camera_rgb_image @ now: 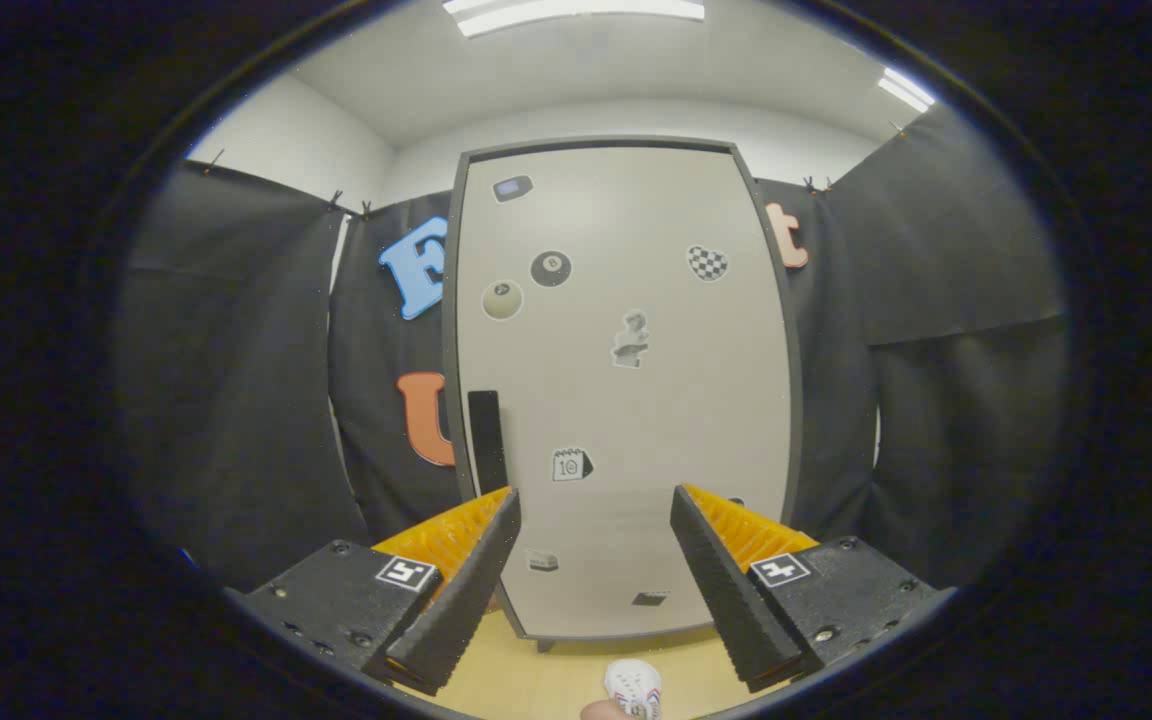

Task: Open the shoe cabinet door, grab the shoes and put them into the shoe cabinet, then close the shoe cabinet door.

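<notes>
Gripper view: claw (596,580) open before shut cabinet door (626,390), wooden floor (546,680).

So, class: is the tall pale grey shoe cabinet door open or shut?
Shut: the tall pale grey shoe cabinet door sits flush in its dark frame, black handle untouched; the gripper is open ahead of it.

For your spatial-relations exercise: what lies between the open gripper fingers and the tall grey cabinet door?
In the gripper view, only bare light wooden floor separates the open gripper from the closed tall grey cabinet door.
</notes>
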Action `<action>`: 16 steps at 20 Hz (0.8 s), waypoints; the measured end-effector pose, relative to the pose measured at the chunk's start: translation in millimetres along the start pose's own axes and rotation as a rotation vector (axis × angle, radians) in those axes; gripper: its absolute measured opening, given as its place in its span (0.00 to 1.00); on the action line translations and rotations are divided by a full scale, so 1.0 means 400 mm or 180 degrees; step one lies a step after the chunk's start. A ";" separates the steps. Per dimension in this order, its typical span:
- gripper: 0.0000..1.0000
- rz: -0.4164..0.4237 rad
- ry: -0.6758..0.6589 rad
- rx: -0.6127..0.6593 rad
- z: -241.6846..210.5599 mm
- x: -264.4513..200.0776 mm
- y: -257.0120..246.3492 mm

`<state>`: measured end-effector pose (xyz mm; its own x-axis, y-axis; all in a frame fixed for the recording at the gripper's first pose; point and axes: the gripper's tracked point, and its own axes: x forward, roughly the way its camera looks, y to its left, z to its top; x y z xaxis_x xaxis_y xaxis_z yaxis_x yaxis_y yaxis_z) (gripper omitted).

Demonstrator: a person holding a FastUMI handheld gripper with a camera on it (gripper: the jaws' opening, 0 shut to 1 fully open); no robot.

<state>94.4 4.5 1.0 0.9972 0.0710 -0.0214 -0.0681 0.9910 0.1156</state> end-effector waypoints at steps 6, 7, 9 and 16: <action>0.99 0.0083 -0.0119 -0.0097 0.029 0.176 0.062; 0.99 0.0128 -0.0127 -0.0130 0.026 0.203 0.079; 0.99 0.0202 -0.0077 -0.0151 0.004 0.241 0.106; 0.99 0.0454 0.0212 -0.0042 -0.065 0.350 0.209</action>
<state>227.6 100.3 -18.2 0.9733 0.2180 -0.0715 -0.2097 0.9717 0.1090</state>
